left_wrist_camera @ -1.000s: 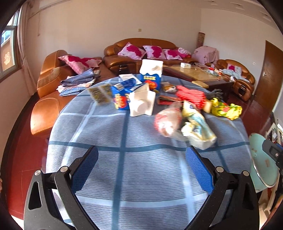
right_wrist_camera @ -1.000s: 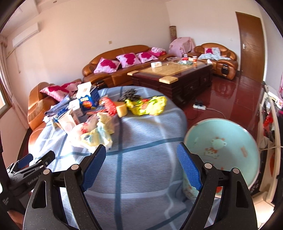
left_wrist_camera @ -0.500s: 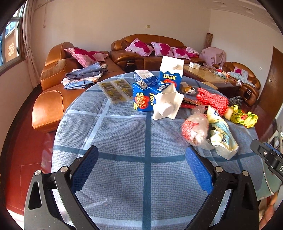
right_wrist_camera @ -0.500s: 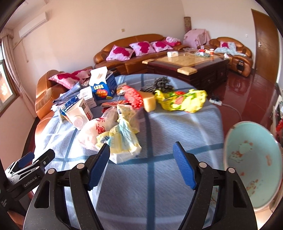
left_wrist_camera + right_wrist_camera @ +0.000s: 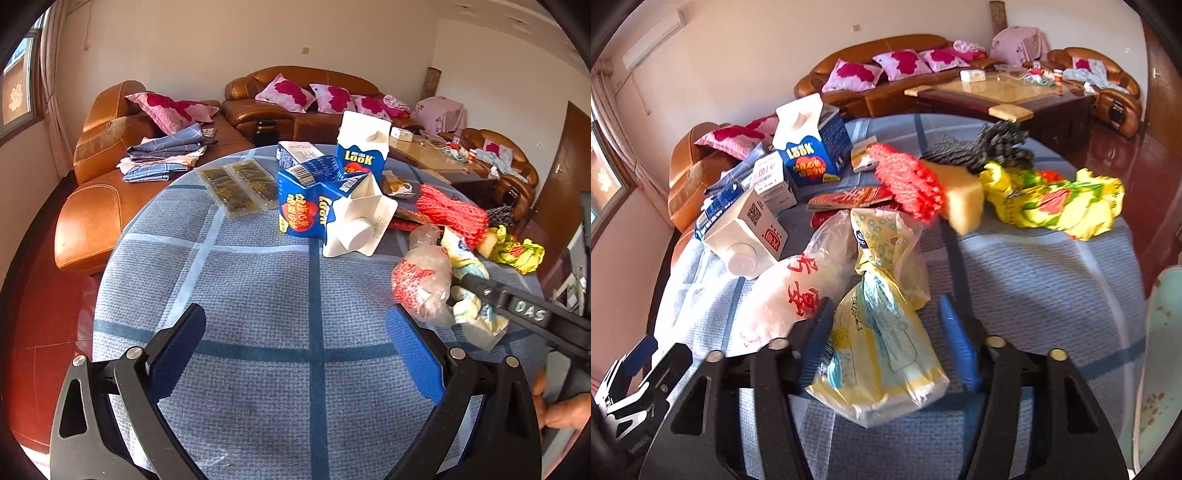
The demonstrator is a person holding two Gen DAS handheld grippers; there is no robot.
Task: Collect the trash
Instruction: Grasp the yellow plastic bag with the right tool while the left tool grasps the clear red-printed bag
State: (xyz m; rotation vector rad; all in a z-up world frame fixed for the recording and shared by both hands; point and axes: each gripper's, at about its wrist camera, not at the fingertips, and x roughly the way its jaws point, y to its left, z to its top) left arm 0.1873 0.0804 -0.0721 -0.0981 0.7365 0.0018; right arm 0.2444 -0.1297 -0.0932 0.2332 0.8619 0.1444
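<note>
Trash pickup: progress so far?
Done: nothing visibly collected; the basin looks empty where visible. In hand: the right gripper is open around the yellow plastic bag, not clamped. The left gripper is open over bare tablecloth. Left: milk cartons, red netting, yellow wrapper.

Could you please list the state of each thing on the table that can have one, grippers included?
Right gripper: jaws open, straddling the yellow bag.
Left gripper: jaws open, nothing between them.
Yellow bag: lying flat, knotted in the middle.
Upright carton: standing, cap on.
Tipped carton: on its side, cap on.
White bag: crumpled, lying.
Yellow wrapper: crumpled.
</note>
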